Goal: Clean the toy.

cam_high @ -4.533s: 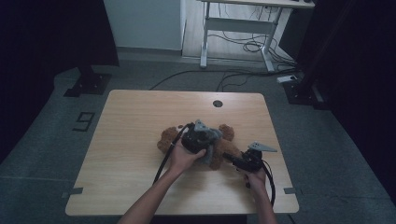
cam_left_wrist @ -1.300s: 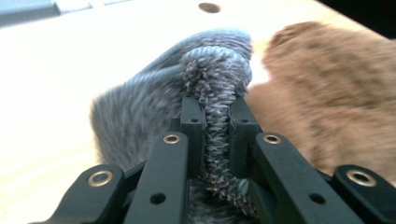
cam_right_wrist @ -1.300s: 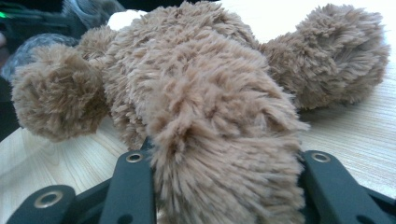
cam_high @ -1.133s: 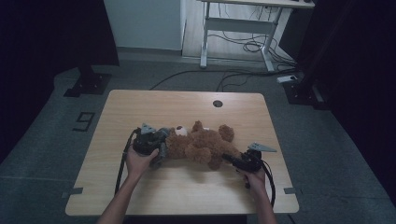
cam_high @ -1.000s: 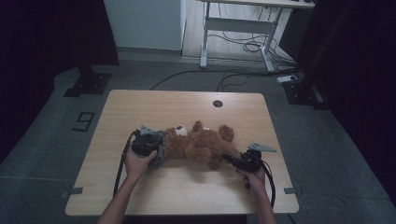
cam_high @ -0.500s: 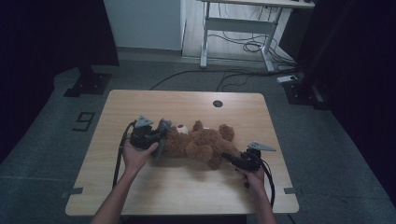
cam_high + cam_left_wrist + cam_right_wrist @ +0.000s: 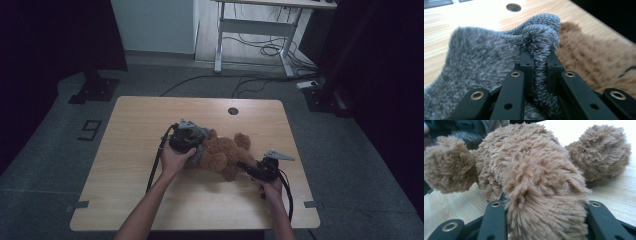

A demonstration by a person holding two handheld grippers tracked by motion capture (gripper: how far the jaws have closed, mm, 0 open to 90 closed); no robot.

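Teddy bear lay on its side near the middle of the pale wooden table, brown plush sprawled toward the right; a grey fleece garment covered its left end. The left tool, held in the person's left hand, had its jaws nearly closed, pinching a raised fold of that grey fleece between the pads, apparently to draw the garment along or off the toy; the right tool sat at the bear's right end with its jaws partly closed on a thick brown limb, seemingly to anchor the toy against the pull. Far across the table a round cable hole lay well apart from the work.
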